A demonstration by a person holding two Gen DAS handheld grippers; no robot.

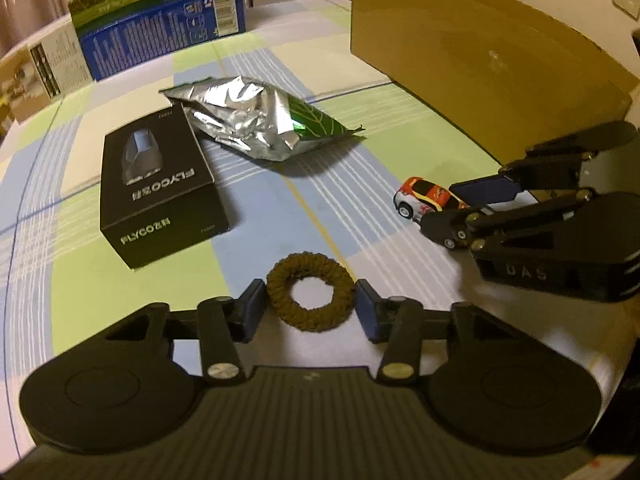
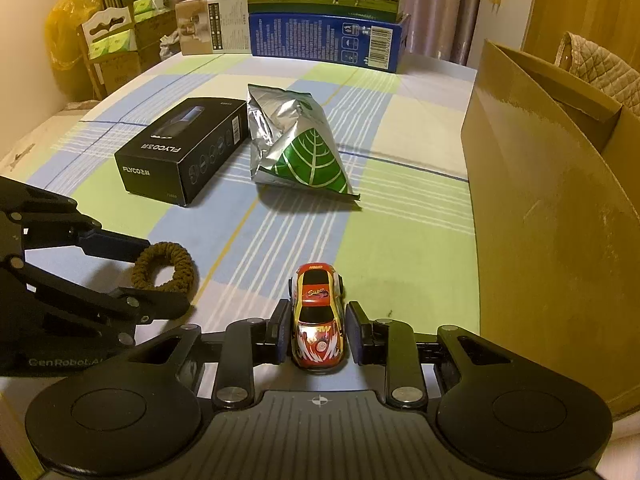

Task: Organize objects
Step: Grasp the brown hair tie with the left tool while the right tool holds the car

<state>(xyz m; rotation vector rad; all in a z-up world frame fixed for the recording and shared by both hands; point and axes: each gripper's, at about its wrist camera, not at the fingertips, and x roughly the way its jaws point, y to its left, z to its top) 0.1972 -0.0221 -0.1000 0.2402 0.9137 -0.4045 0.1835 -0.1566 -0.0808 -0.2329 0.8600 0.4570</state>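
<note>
Four loose items lie on the striped cloth, for sorting into the cardboard box (image 2: 552,216) at right: black carton (image 1: 160,196) marked "FLYCO"; foil bag (image 1: 256,120), leaf print; hair tie (image 1: 310,297), left gripper (image 1: 310,308) pinching its sides; toy car (image 2: 318,320), "Super" on roof, clamped in right gripper (image 2: 318,334).

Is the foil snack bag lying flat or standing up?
Lying flat. The foil snack bag rests crumpled on its side on the tablecloth, leaf print facing up, beside the black box.
</note>
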